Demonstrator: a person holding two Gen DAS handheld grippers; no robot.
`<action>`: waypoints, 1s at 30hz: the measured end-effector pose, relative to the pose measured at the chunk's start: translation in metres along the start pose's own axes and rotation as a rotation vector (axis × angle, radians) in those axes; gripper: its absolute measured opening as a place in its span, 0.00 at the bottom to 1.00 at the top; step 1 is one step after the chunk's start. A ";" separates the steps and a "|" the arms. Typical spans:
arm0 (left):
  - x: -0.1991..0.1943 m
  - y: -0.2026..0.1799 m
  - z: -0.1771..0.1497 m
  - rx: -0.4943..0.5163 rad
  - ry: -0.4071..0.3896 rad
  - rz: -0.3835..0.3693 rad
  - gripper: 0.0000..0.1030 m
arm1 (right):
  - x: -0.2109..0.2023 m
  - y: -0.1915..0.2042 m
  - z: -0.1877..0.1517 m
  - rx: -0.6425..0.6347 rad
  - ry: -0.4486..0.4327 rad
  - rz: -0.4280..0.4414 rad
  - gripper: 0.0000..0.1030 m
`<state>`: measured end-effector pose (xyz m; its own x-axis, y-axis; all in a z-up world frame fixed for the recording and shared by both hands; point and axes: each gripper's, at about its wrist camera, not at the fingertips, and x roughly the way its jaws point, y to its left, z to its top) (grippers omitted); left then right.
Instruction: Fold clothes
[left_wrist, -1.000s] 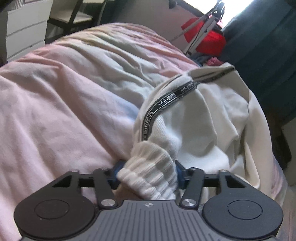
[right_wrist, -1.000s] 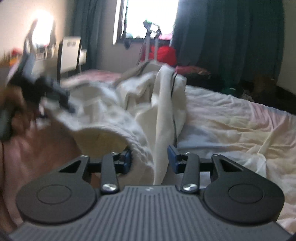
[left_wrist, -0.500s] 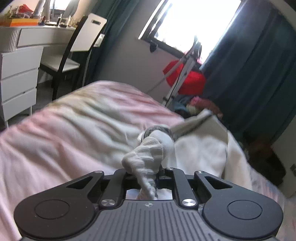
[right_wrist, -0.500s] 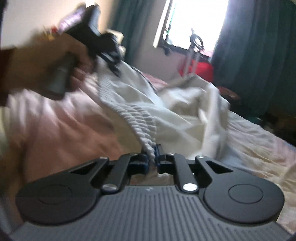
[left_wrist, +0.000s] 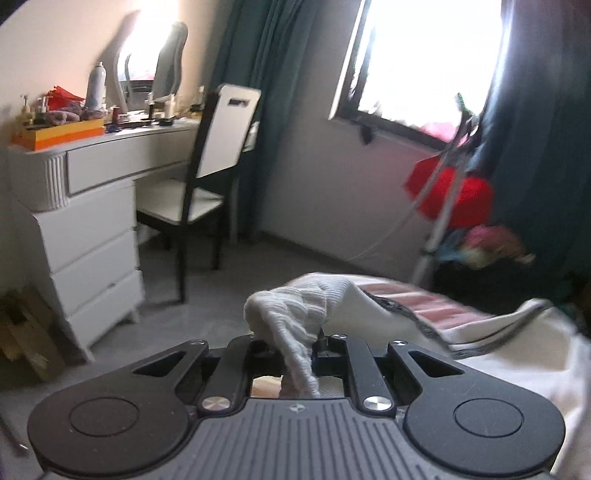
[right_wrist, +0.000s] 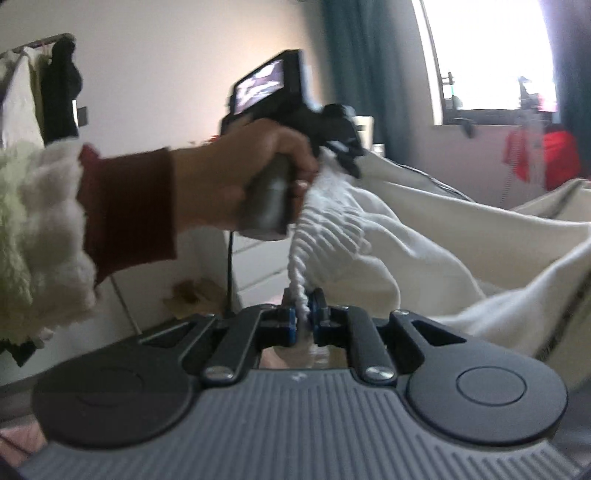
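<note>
Left wrist view: the left gripper (left_wrist: 291, 347) is clenched on the ribbed hem (left_wrist: 295, 314) of a white sweatshirt (left_wrist: 517, 369), which trails away to the right over the pink bedding (left_wrist: 436, 295). In the right wrist view, the right gripper (right_wrist: 303, 321) pinches the same ribbed hem, stretched upward to the person's left hand (right_wrist: 236, 177). The garment hangs raised, its long axis running rightward.

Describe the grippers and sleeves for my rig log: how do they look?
Each hand-held gripper has a ribbed grey body, two black round discs, black linkages with silver screws and blue pads. The left hand shows a dark red cuff under a fluffy cream sleeve.
</note>
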<state>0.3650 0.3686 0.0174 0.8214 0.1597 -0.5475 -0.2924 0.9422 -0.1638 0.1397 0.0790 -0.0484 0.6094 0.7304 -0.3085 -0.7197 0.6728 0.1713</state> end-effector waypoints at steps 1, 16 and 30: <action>0.017 0.008 0.000 0.005 0.028 0.005 0.12 | 0.017 0.001 0.001 0.004 0.001 0.021 0.11; 0.029 0.043 -0.026 0.061 0.103 0.075 0.60 | 0.005 -0.009 0.013 0.085 0.059 0.055 0.85; -0.139 -0.063 -0.076 0.157 -0.040 -0.098 0.81 | -0.137 -0.044 0.056 0.056 -0.033 -0.174 0.85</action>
<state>0.2323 0.2646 0.0413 0.8622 0.0736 -0.5012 -0.1326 0.9877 -0.0830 0.1058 -0.0441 0.0387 0.7346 0.6050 -0.3072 -0.5832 0.7944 0.1699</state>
